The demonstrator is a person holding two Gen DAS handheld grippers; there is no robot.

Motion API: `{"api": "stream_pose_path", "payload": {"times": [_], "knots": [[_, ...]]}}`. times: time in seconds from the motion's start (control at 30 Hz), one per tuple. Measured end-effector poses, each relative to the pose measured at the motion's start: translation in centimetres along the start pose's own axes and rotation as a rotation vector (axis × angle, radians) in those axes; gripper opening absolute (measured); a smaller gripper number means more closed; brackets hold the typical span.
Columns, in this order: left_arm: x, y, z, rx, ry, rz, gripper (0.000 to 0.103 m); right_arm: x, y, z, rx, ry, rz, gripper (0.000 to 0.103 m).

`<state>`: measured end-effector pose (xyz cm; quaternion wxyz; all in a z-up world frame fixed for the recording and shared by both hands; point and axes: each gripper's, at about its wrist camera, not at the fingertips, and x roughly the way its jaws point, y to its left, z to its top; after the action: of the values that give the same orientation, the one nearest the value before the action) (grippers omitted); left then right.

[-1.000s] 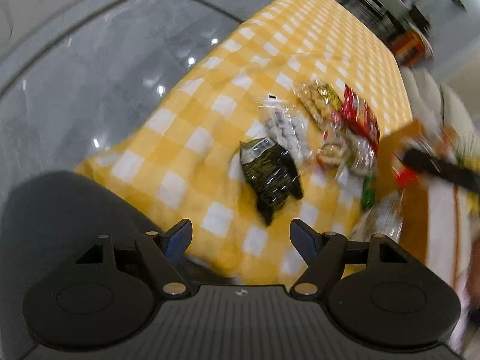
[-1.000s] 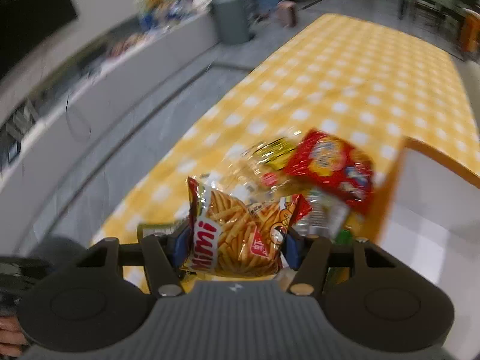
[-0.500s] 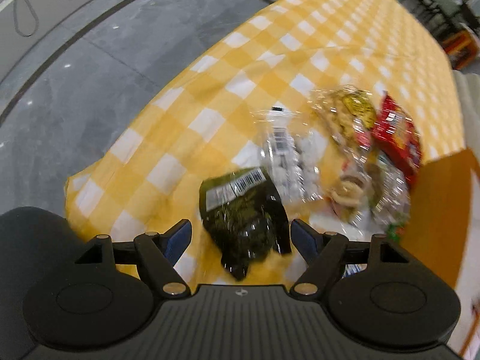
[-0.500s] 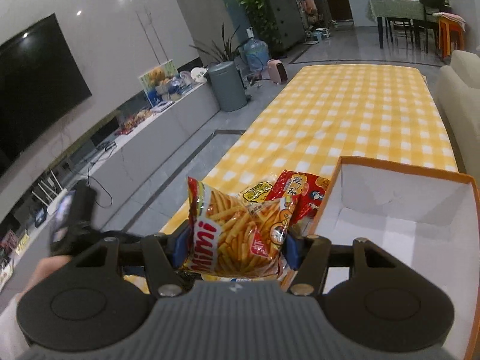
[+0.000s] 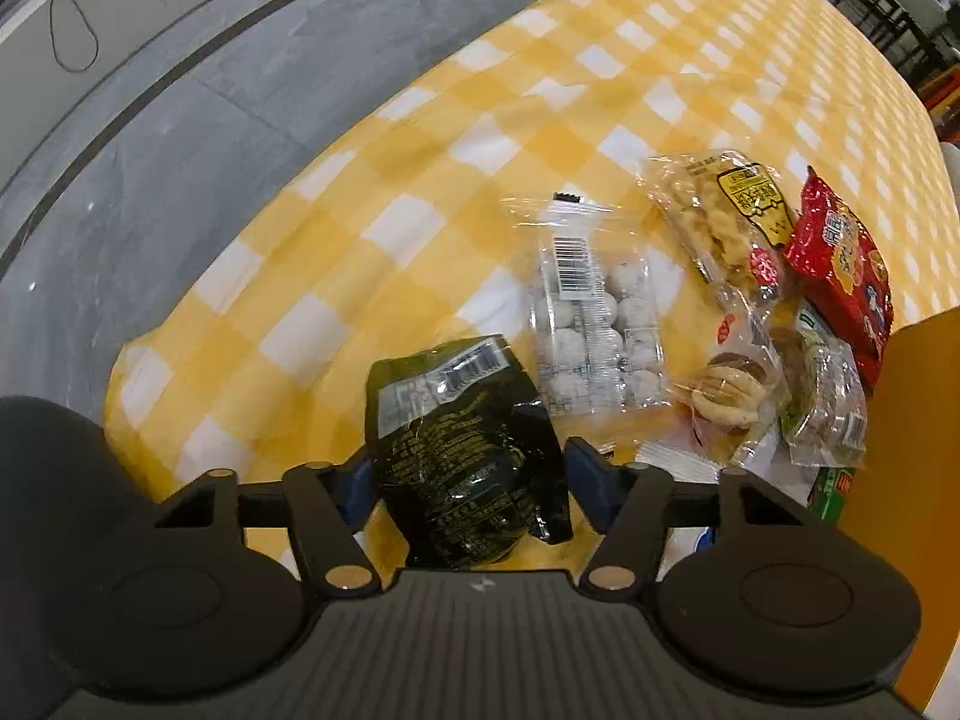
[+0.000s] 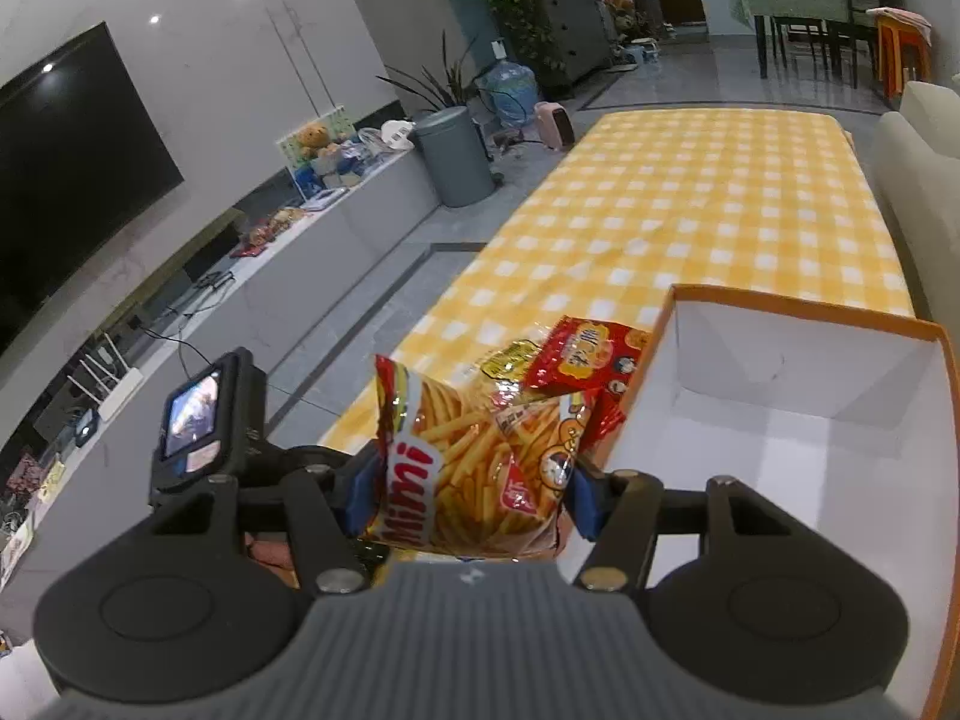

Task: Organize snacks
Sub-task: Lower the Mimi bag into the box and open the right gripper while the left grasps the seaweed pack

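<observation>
My left gripper point(image 5: 471, 480) is open with its fingers either side of a dark green snack bag point(image 5: 462, 450) lying on the yellow checked tablecloth point(image 5: 420, 138). Beyond it lie a clear pack of white balls point(image 5: 594, 330), a clear bag with a yellow label point(image 5: 720, 216), a red bag point(image 5: 840, 264) and small wrapped snacks point(image 5: 774, 402). My right gripper point(image 6: 468, 489) is shut on a "Mimi" fries bag point(image 6: 474, 468), held above the table's near end, left of the open orange-rimmed white box point(image 6: 798, 420).
The box's orange wall point(image 5: 900, 480) stands at the right in the left wrist view. The left gripper's camera unit point(image 6: 204, 420) shows at the left in the right wrist view. Grey floor point(image 5: 150, 120), a TV bench point(image 6: 270, 264) and a bin point(image 6: 456, 156) lie left of the table.
My left gripper has moved down and forward onto the dark green bag, which now sits between its fingers. My right gripper has lifted the fries bag and moved toward the box.
</observation>
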<state>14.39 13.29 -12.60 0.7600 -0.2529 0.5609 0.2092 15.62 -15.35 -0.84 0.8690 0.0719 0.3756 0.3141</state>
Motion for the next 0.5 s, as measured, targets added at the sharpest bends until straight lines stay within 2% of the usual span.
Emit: {"api": "stream_pose_path", "payload": {"times": [0.03, 0.1, 0.17, 0.4, 0.5], "knots": [[-0.1, 0.0, -0.1, 0.003, -0.007, -0.004, 0.068, 0.0, 0.0, 0.0, -0.001, 0.004, -0.004, 0.059], [-0.6, -0.3, -0.3, 0.030, -0.020, -0.011, 0.058, 0.1, -0.1, -0.1, -0.005, 0.012, -0.010, 0.059], [-1.0, -0.7, -0.2, 0.054, -0.023, -0.010, 0.053, -0.1, -0.2, -0.1, -0.004, 0.014, -0.019, 0.059], [-3.2, -0.8, -0.7, 0.068, -0.058, -0.067, 0.050, -2.0, -1.7, 0.2, 0.011, -0.012, -0.070, 0.060], [-4.5, -1.1, -1.0, 0.081, -0.083, -0.100, 0.050, -2.4, -3.1, -0.2, 0.044, 0.020, -0.078, 0.061]]}}
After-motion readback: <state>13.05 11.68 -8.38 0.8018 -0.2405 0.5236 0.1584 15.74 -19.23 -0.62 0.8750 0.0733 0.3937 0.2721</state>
